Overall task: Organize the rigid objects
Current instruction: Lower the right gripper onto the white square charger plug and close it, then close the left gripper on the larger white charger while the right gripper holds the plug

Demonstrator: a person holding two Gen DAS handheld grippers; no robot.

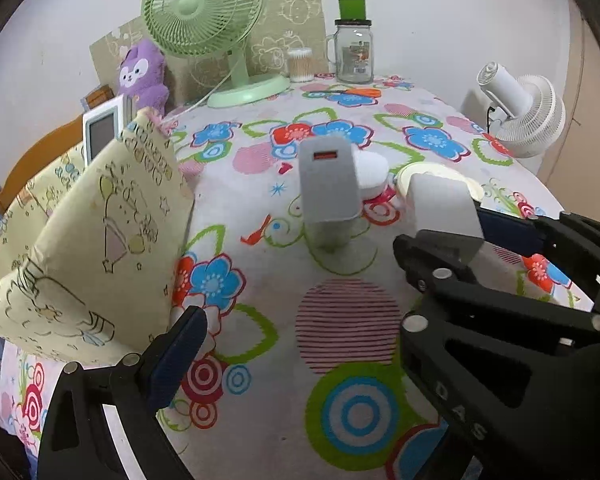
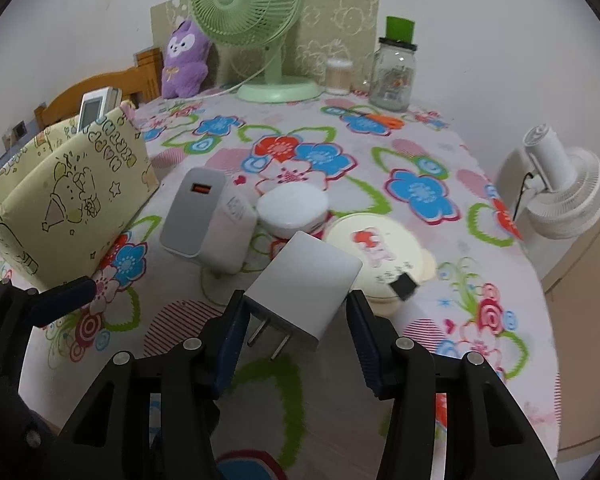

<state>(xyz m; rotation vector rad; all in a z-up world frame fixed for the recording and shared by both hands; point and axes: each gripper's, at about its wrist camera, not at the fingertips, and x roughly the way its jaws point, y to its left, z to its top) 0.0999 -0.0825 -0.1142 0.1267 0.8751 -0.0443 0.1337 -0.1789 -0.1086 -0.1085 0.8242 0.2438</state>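
Between the pads of your right gripper (image 2: 296, 312) sits the white charger (image 2: 308, 276), prongs pointing back at the camera. The gripper is closed down narrow on it, low on the plug end. From the left wrist view it looks clamped between the two fingers, though the far pad only just catches the edge, so I'd call that grip a bit marginal. If I were you I'd keep the squeeze steady and lift straight up before swinging anywhere, because the grey charger (image 2: 204, 220) stands just beside it, with the white round case (image 2: 292, 208) behind and the cream round tin (image 2: 372, 248) to the right. Any sideways drag will probably knock one of those over. Your left gripper (image 1: 300, 332) is wide open with nothing in it, hanging over the floral counter (image 2: 440, 320) near the yellow fabric organizer (image 2: 72, 200). My guess is that's where the rigid stuff goes, since a white remote (image 2: 94, 110) already pokes out of its back pocket. The organizer is soft and looks like it leans, so its mouth may sag. Maybe use the free left gripper to hold the front wall open, bring the charger in from above, and let go only once it's inside the pocket. Watch the prongs too, they could snag on the fabric rim going in.
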